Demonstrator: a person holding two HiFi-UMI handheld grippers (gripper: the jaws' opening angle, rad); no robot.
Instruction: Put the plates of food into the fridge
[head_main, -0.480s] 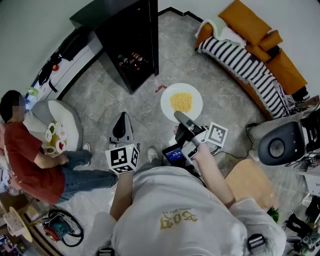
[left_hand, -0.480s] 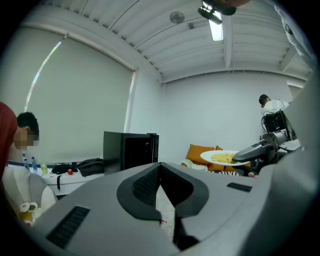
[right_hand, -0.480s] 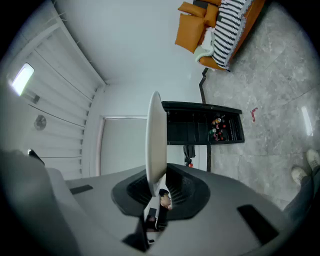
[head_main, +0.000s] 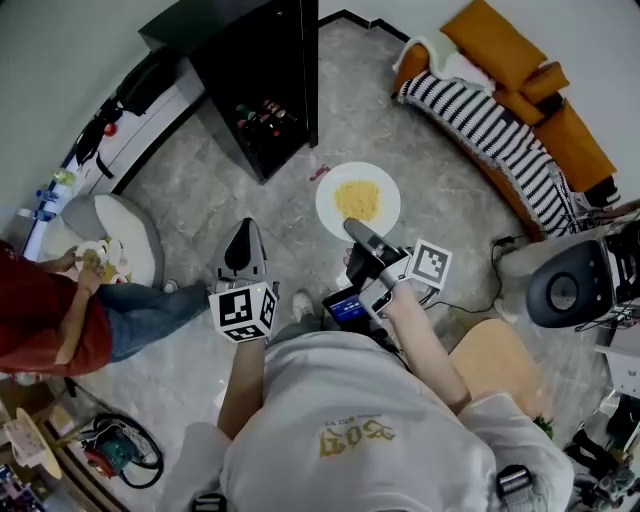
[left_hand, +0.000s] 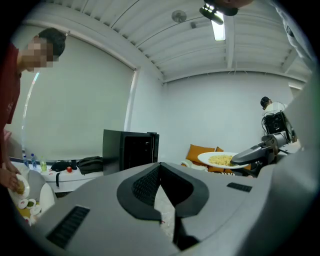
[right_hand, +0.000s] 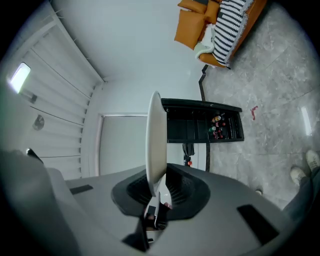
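Observation:
A white plate of yellow food (head_main: 358, 200) is held level over the grey floor, with my right gripper (head_main: 355, 232) shut on its near rim. In the right gripper view the plate (right_hand: 156, 135) shows edge-on, rising from between the jaws of that gripper (right_hand: 155, 202). The black fridge (head_main: 265, 90) stands ahead with its door open and bottles on a shelf; it also shows as the fridge (right_hand: 205, 127) past the plate. My left gripper (head_main: 243, 245) points at the fridge, shut and holding nothing. Its own view shows the left gripper (left_hand: 162, 210), the fridge (left_hand: 130, 150) and the plate (left_hand: 220, 159).
A person in red (head_main: 60, 320) sits at the left beside a white seat (head_main: 125, 235) with food items. A striped and orange sofa (head_main: 500, 100) lies at the upper right. A round dark device (head_main: 565, 285) and a wooden stool (head_main: 500, 370) stand at the right. A red scrap (head_main: 320, 173) lies on the floor.
The seated person has shifted left, toward the frame's edge. The plate and right gripper moved slightly up and left toward the fridge. The left gripper has barely moved.

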